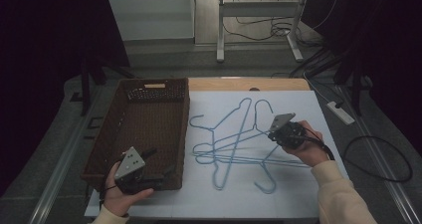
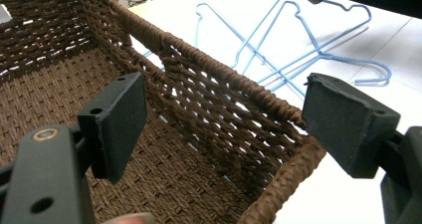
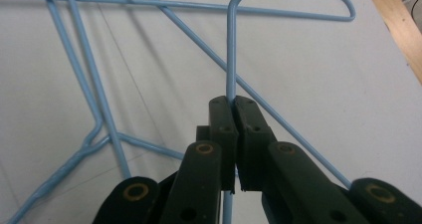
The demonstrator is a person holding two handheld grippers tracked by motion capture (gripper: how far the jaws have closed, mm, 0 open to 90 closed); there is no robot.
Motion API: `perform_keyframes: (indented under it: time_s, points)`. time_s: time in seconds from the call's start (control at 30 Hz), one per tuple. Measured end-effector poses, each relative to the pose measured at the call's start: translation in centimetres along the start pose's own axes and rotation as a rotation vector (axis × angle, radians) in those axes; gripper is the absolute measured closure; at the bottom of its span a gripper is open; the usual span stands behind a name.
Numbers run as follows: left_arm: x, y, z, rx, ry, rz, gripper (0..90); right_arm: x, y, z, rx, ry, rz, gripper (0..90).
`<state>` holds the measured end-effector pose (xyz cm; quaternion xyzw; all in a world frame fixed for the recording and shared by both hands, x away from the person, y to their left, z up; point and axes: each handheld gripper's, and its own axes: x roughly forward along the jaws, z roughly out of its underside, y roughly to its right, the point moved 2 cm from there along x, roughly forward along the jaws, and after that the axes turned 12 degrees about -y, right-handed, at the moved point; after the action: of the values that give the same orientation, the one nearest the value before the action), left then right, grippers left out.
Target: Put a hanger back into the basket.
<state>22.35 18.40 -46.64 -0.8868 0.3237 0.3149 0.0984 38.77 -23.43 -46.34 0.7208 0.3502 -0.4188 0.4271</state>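
Several light blue wire hangers (image 1: 234,144) lie tangled on the white table. My right gripper (image 1: 278,127) is shut on the wire of one hanger (image 3: 231,50), which runs straight out from between the jaws toward a bend. A brown woven basket (image 1: 142,129) stands at the left of the table. My left gripper (image 1: 149,167) is open at the basket's near right corner, its jaws spread on either side of the basket's right wall (image 2: 224,104), one inside and one outside. The hangers (image 2: 303,40) show beyond that wall.
A bare wooden strip (image 1: 249,83) edges the table's far side. On the floor beyond are a metal stand (image 1: 259,25), cables and a power strip (image 1: 341,112). The basket holds nothing visible.
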Motion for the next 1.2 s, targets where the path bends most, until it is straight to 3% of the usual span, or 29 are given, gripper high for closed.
perform_keyframes:
  time_s: [0.4,0.6,0.67,0.97,1.2]
  points:
    - [0.0,0.7,-2.1,-0.004,-0.023,0.019,19.5,-0.6,-0.9,1.2,0.011,0.055,-0.019,88.0]
    - [0.6,1.4,-4.8,0.032,-0.060,0.071,19.7,-0.5,-1.0,1.1,0.008,0.059,-0.023,88.0]
    - [0.7,1.4,-5.1,0.036,-0.064,0.079,20.0,-0.6,-1.0,1.1,0.007,0.059,-0.022,88.0]
    - [3.0,2.5,-8.7,0.065,-0.089,0.166,20.0,-0.8,-1.1,1.0,0.008,0.067,-0.024,88.0]
    - [4.8,3.0,-10.7,0.066,-0.101,0.188,20.8,-0.8,-1.2,0.9,0.004,0.070,-0.023,88.0]
